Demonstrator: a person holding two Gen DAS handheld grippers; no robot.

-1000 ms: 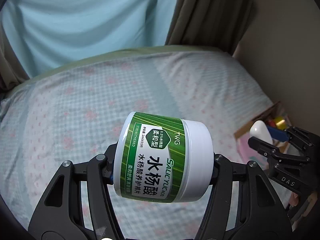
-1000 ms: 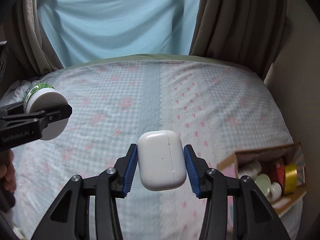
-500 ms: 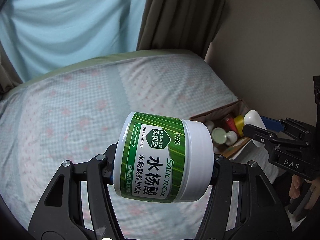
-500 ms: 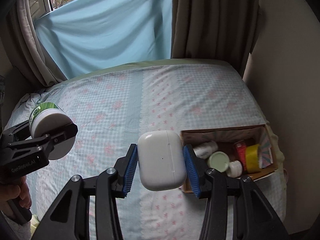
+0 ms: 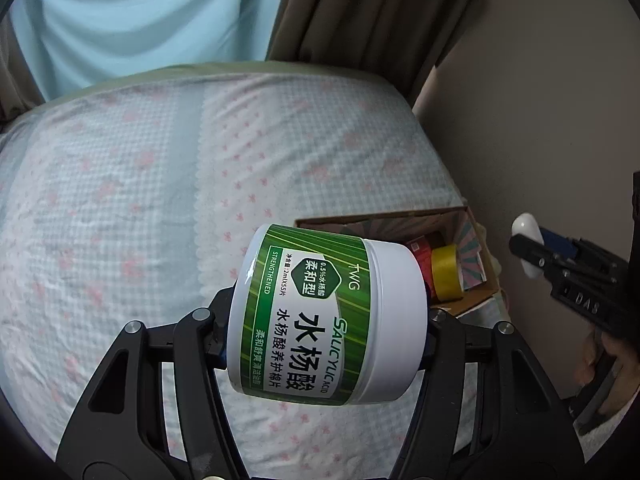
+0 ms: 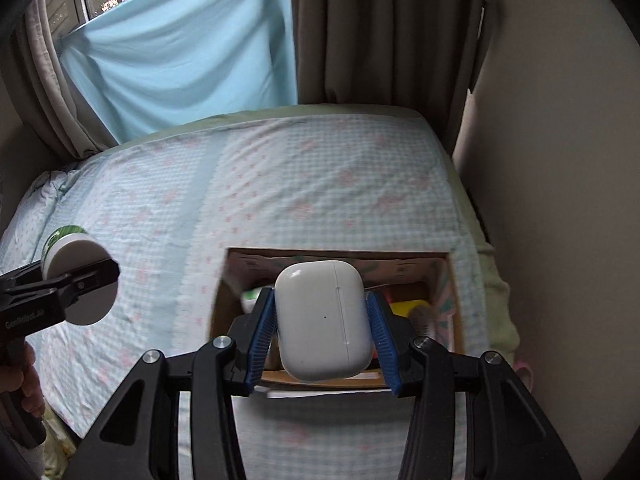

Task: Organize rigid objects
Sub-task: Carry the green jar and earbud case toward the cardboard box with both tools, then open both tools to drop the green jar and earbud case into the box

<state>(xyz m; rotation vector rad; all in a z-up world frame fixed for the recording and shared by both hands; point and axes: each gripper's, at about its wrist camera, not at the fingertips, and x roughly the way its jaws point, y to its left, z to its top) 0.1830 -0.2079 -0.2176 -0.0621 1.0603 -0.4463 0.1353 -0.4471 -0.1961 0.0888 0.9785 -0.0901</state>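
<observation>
My left gripper (image 5: 326, 320) is shut on a white jar with a green label (image 5: 326, 314), held on its side above the bed. The jar also shows in the right wrist view (image 6: 78, 280). My right gripper (image 6: 322, 320) is shut on a white earbud case (image 6: 324, 320) and holds it over the open cardboard box (image 6: 452, 280). The box holds a yellow tape roll (image 5: 446, 266), a red item (image 5: 420, 248) and other small containers, partly hidden. In the left wrist view the box (image 5: 456, 220) lies to the right of the jar, and the right gripper (image 5: 532, 252) is at the far right.
The bed (image 6: 280, 184) has a light blue and pink patterned sheet. A beige wall (image 6: 560, 160) runs along its right side, right next to the box. Brown curtains (image 6: 380, 40) and a blue cloth (image 6: 180, 60) hang behind the bed.
Both grippers have moved right toward the box, still holding their objects. The earbud case is now above the box opening. The jar is closer to the box's left side.
</observation>
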